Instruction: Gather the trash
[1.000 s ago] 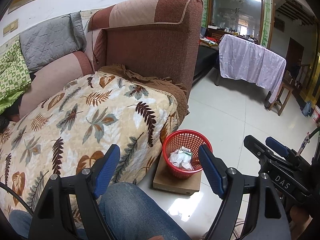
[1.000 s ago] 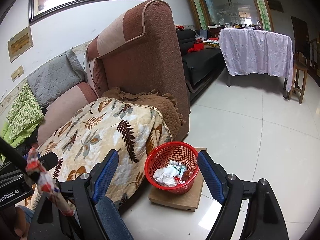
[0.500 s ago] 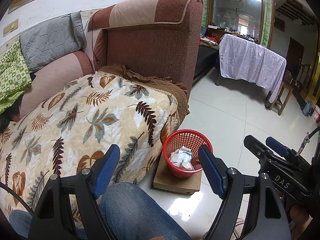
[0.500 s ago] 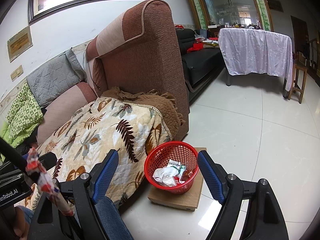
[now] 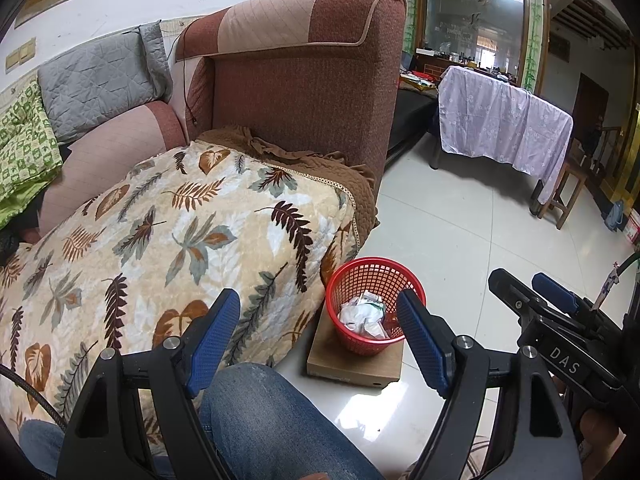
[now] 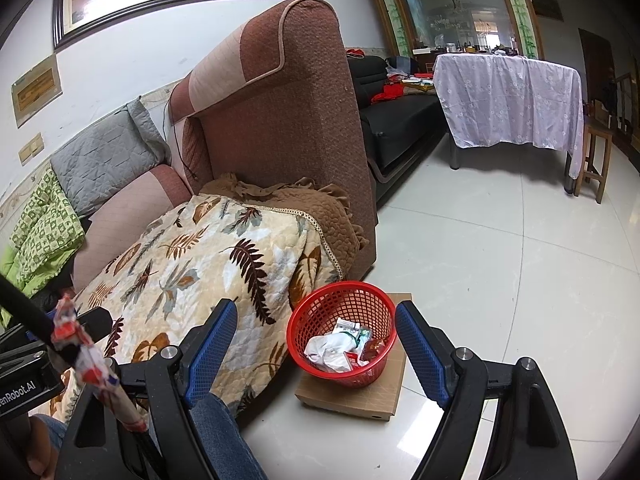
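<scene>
A red mesh basket (image 5: 362, 345) stands on a flat cardboard box (image 5: 352, 370) on the floor beside the sofa. Crumpled white paper and small packets (image 5: 362, 316) lie inside it. My left gripper (image 5: 317, 296) hangs open above a knee, nothing between its blue pads (image 5: 212, 336). In the right wrist view the same basket (image 6: 344, 378) holds the trash (image 6: 334, 350), and my right gripper (image 6: 316, 305) is also open and empty, a little short of the basket. The right gripper's tip (image 5: 552, 298) shows at the right edge of the left view.
A leaf-patterned blanket (image 5: 160, 240) covers the brown sofa (image 5: 304, 92) on the left. A person's knee in jeans (image 5: 264, 416) sits just below the grippers. White tiled floor (image 6: 500, 288) spreads to the right. A cloth-covered table (image 6: 508, 100) and a wooden stool (image 6: 598, 148) stand far back.
</scene>
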The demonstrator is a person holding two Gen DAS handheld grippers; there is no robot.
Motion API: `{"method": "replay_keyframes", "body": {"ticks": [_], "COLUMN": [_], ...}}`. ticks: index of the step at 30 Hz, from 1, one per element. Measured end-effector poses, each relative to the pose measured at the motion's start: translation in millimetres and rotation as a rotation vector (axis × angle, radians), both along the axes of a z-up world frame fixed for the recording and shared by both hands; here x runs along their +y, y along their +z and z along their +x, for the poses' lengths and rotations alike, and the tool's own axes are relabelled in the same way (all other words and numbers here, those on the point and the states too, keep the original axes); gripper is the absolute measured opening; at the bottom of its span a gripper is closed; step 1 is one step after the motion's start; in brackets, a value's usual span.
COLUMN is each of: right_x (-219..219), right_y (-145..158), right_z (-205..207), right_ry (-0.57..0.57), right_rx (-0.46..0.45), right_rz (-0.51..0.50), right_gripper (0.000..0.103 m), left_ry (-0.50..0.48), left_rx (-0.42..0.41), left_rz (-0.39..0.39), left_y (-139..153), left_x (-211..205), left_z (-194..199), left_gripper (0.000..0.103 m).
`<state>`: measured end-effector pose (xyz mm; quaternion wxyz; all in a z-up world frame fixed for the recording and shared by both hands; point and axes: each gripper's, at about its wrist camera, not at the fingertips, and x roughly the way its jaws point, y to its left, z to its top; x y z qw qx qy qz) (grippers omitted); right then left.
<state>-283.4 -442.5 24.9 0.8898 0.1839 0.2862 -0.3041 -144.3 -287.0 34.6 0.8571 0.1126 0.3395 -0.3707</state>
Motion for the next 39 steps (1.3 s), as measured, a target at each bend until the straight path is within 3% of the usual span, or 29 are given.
{"method": "replay_keyframes", "body": {"ticks": [39], "right_x": [-9], "right_y": [-4], "right_z": [2], "right_ry": [-0.022], "right_rx": [0.016], "right_rz": [0.019], "right_gripper": [0.085], "left_ry": [-0.009], "left_rx": [0.020], "left_rz": [0.020], "left_y": [-11], "left_x": [-4], "left_z": [-4], "left_gripper": [0.079]}}
